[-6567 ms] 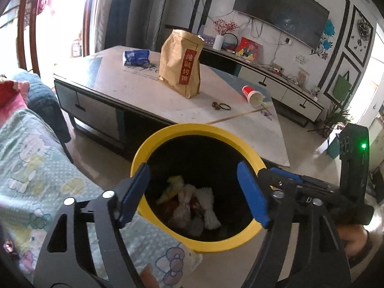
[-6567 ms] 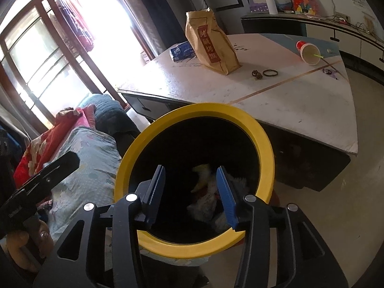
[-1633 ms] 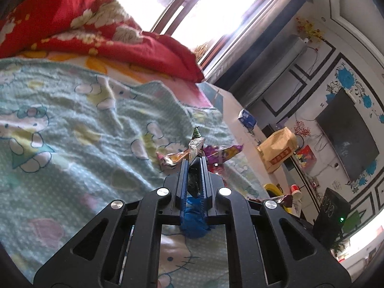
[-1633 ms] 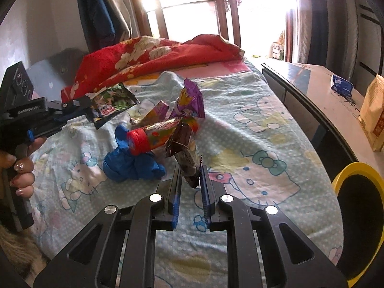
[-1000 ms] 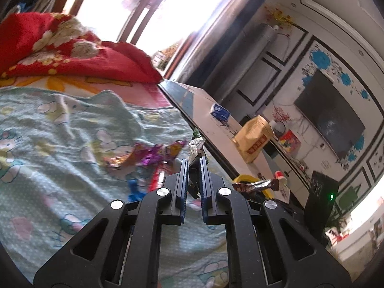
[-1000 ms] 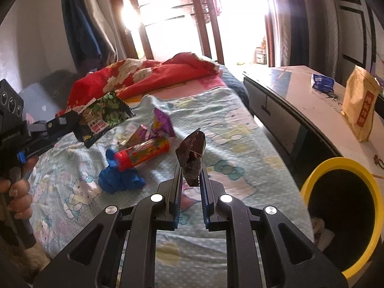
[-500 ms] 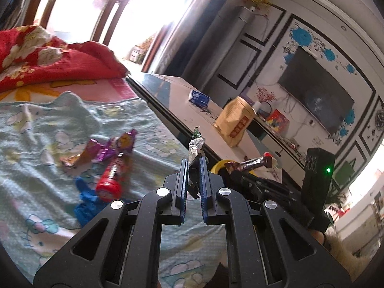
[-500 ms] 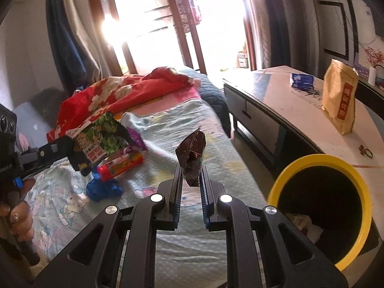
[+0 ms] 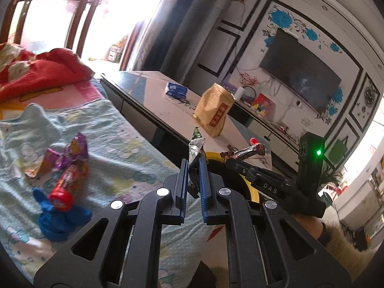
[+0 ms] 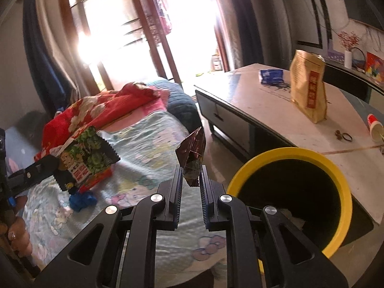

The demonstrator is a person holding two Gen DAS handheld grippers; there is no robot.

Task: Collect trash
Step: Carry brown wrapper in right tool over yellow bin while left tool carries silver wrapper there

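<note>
My left gripper [image 9: 193, 168] is shut on a green snack wrapper [image 9: 195, 144], seen edge-on with its silver inside. In the right wrist view the same green snack wrapper [image 10: 86, 158] hangs from the left gripper [image 10: 51, 168] above the bed. My right gripper [image 10: 190, 175] is shut on a dark brown wrapper [image 10: 192, 151], held just left of the yellow-rimmed bin [image 10: 264, 160]. The right gripper [image 9: 234, 159] and the dark brown wrapper [image 9: 244, 152] sit over the bin's rim [image 9: 253, 189] in the left wrist view. On the bed lie a purple wrapper [image 9: 72, 153], a red tube [image 9: 69, 182] and a blue crumpled piece [image 9: 60, 216].
A low table [image 10: 264, 110] stands behind the bin with a brown paper bag [image 10: 308, 93], a blue pack [image 10: 271, 75] and a red cup [image 10: 374, 124]. A red blanket [image 10: 96, 108] is heaped at the bed's far end. A hand [image 10: 16, 237] grips the left tool.
Both grippers, open over the bin earlier, shut on wrappers at the bed. In the last second they have lifted and swung right toward the bin.
</note>
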